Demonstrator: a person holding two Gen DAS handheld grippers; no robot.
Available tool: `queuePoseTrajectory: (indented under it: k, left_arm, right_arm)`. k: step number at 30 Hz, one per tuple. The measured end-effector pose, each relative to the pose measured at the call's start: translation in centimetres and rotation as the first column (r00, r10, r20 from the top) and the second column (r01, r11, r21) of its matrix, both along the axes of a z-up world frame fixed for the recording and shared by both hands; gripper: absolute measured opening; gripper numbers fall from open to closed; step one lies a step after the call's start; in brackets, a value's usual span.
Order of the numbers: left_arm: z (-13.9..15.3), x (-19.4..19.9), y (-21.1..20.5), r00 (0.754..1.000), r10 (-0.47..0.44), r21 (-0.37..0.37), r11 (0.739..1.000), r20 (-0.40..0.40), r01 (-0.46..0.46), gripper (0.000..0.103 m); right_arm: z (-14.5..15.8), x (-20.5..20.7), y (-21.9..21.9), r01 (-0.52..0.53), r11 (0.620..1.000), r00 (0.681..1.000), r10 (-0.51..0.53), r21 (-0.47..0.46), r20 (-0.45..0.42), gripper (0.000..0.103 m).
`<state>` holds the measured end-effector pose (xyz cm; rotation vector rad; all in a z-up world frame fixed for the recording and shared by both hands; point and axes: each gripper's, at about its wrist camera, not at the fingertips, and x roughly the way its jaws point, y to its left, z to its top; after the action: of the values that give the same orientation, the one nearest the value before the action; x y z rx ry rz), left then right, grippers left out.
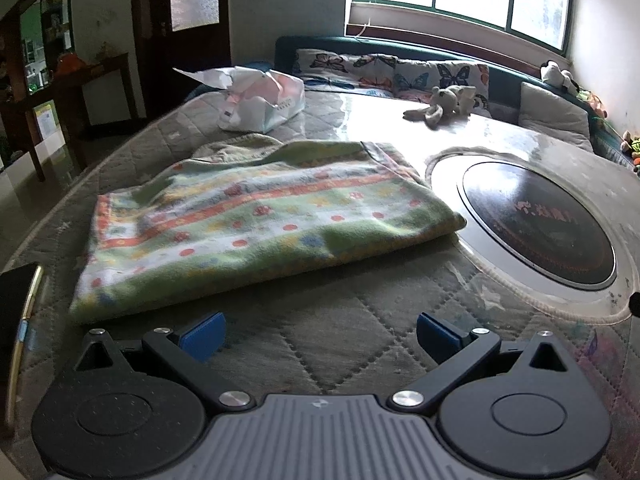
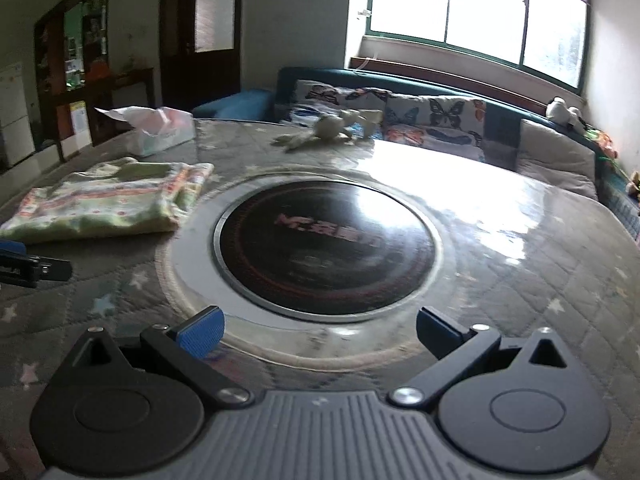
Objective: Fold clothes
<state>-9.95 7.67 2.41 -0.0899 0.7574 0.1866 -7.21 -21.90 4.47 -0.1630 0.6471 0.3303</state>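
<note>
A folded green, white and orange patterned garment (image 1: 256,216) lies flat on the quilted table cover (image 1: 328,340), just beyond my left gripper (image 1: 318,336). That gripper is open, with nothing between its blue pads (image 1: 204,336). The same garment (image 2: 108,200) shows at the left of the right wrist view. My right gripper (image 2: 320,332) is open and empty, hovering at the near rim of the round black cooktop (image 2: 324,244). The tip of the left gripper (image 2: 24,264) pokes in at the left edge there.
The round black cooktop (image 1: 536,224) is set in the table to the right of the garment. A white plastic bag (image 1: 260,100) and a plush toy (image 1: 440,104) sit at the far side. A butterfly-print cushioned bench (image 1: 392,72) runs under the window. A dark object (image 1: 16,320) lies at the left edge.
</note>
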Motion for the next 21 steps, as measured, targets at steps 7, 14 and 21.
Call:
queuePoseTrajectory:
  k: [7, 14, 21]
  left_arm:
    - [0.6, -1.0, 0.5, 0.999, 0.030, 0.016, 0.999, 0.021, -0.031, 0.103]
    - [1.6, -1.6, 1.3, 0.997, 0.064, 0.029, 0.997, 0.052, -0.065, 0.103]
    - [2.1, -1.8, 2.1, 0.994, 0.093, 0.034, 0.995, 0.065, -0.096, 0.103]
  right_arm:
    - [0.1, -0.1, 3.1, -0.075, 0.997, 0.997, 0.075, 0.003, 0.000, 0.103]
    - [0.6, 0.2, 6.0, -0.160, 0.987, 0.987, 0.160, -0.001, 0.019, 0.103]
    - [1.3, 1.2, 7.4, -0.202, 0.979, 0.979, 0.201, 0.043, 0.027, 0.103]
